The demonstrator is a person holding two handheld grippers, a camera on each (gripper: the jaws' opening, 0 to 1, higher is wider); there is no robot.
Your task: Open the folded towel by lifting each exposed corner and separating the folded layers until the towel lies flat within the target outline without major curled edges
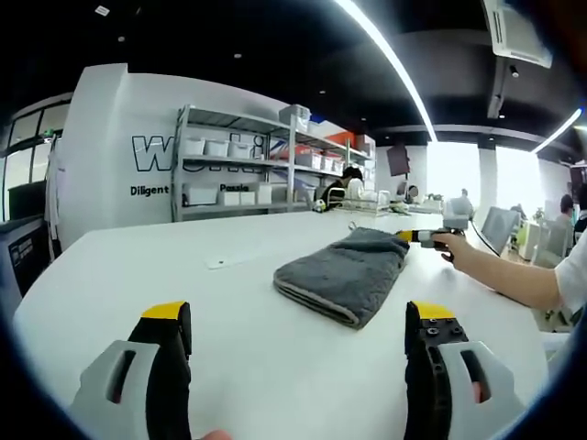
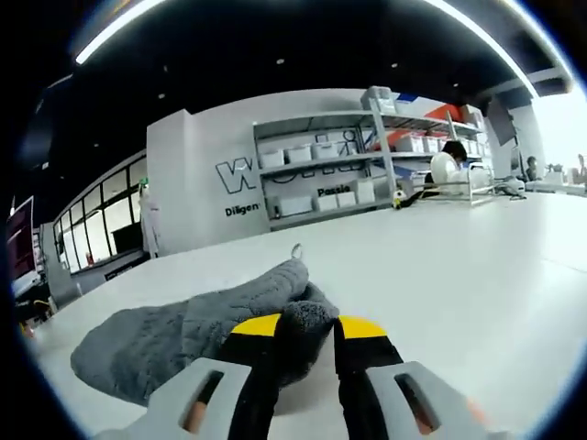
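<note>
1. in the left gripper view, the left gripper (image 1: 298,335) sits nearest, its two yellow-tipped jaws spread wide apart with nothing between them, hovering over bare white table (image 1: 138,275).
2. just past those jaws, the grey folded towel (image 1: 344,272) lies on the table, a thick folded edge facing the camera and its far end running toward the right.
3. at that far end the right gripper (image 1: 417,236) shows, held by a person's hand (image 1: 456,245) on a bare forearm reaching in from the right; its yellow tip touches the towel's far corner.
4. in the right gripper view, the right gripper's (image 2: 307,330) jaws stand close together, pinched on a bunched corner of the towel (image 2: 193,335), which bulges up between the yellow tips.
5. the rest of the towel spreads away to the left of those jaws, lying on the table (image 2: 459,275), with a small hanging loop (image 2: 297,249) standing up at its far edge.
6. a small flat pale scrap (image 1: 220,262) lies on the table left of the towel.
7. far behind stand metal shelves (image 1: 238,165) with white bins against a wall with dark lettering.
</note>
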